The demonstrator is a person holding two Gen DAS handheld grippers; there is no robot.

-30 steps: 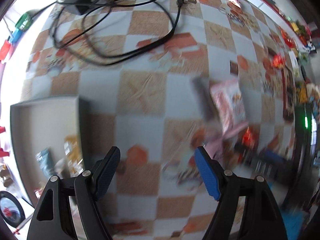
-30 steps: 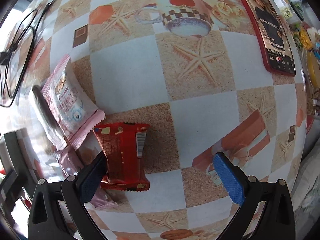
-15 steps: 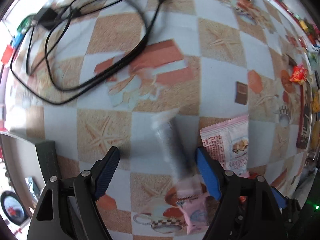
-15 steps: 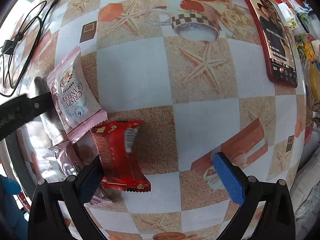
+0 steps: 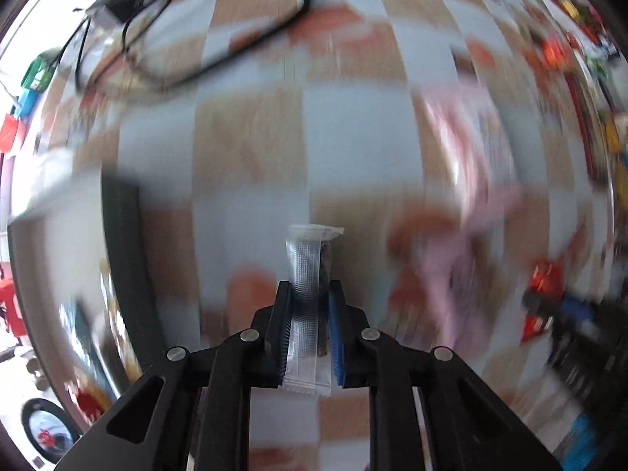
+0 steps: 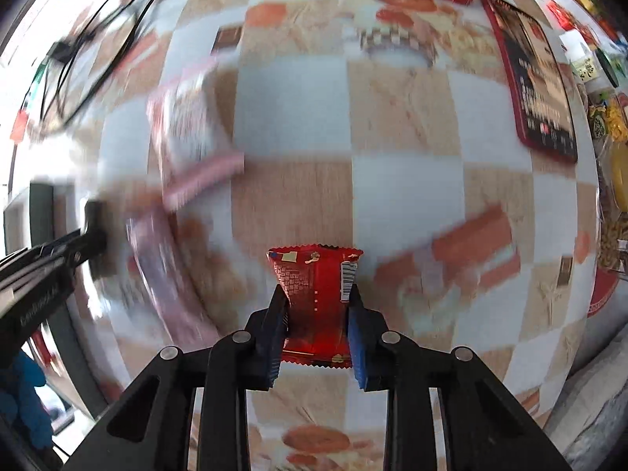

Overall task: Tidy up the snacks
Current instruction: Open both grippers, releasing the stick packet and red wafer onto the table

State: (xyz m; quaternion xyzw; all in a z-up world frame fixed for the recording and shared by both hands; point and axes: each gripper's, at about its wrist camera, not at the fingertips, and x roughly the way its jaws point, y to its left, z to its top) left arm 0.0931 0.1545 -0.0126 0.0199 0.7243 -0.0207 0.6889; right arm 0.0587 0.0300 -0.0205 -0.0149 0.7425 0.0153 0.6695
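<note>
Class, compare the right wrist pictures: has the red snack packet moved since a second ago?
Yes. The red snack packet left its place beside the pink packet on the checked tablecloth; the right hand-held gripper has just closed on it.

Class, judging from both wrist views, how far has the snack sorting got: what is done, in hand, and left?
Done: some snacks seem to lie in the grey tray, though blurred. In hand: the left gripper has just closed on a clear packet, the right gripper on a red packet. Left: pink packets on the table.
</note>
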